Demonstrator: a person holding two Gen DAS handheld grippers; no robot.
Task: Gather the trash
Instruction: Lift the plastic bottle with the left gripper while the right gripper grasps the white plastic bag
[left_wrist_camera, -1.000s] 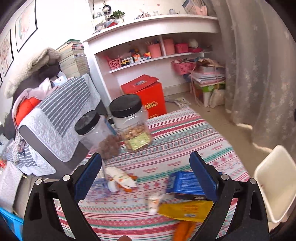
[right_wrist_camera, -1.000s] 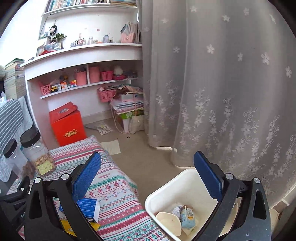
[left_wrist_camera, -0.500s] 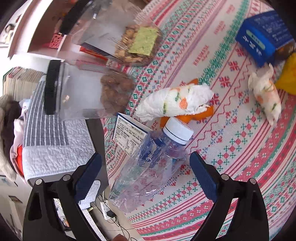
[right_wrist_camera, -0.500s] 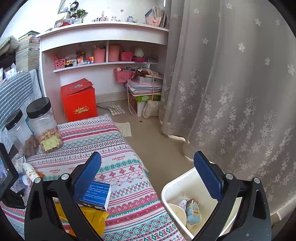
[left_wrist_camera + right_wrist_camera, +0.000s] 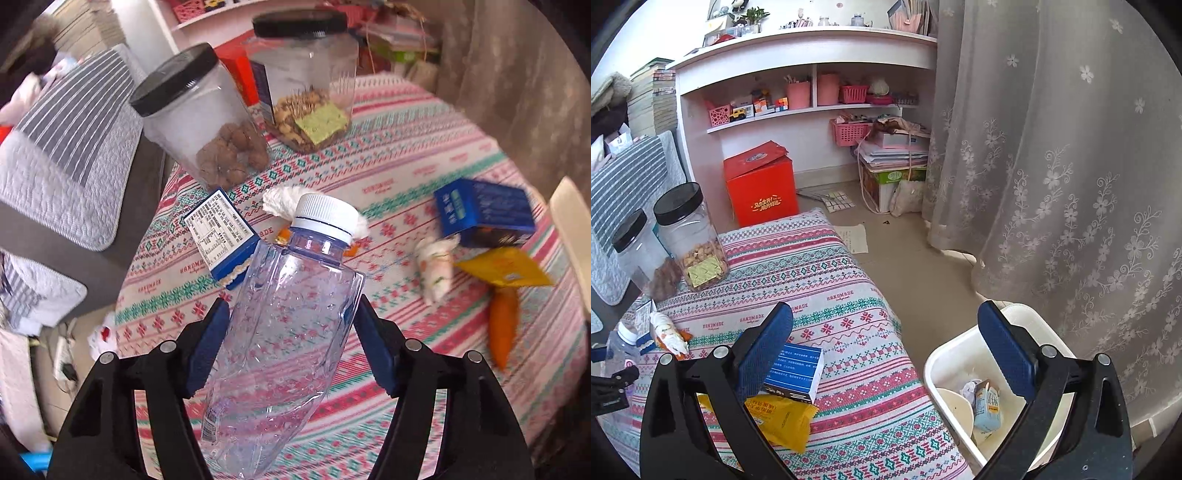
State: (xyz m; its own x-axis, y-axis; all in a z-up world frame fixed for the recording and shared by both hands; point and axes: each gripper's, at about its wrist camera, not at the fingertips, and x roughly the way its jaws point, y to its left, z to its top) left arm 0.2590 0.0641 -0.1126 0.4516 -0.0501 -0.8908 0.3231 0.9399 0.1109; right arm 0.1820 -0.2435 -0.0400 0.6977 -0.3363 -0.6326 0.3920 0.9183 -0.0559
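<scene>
the left gripper [image 5: 291,332], jaws just closing, now clamps the clear plastic bottle [image 5: 284,332]; lower right, the right gripper [image 5: 886,347] gapes, jars [image 5: 255,110] behind.

bottle [image 5: 284,332]: clear crinkled glossy plastic | cap [image 5: 325,214]: white ribbed plastic | worktop cloth [image 5: 424,166]: woven patterned, matt | jars [image 5: 207,114]: clear plastic, black lids | bin [image 5: 964,354]: smooth white plastic

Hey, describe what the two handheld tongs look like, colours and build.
Both the left tongs and right tongs look alike: black plastic arms with triangular cut-outs, round silver bolts at the joints, and flat dark blue ribbed pads on the fingertips. No cables or sleeves show.
</scene>
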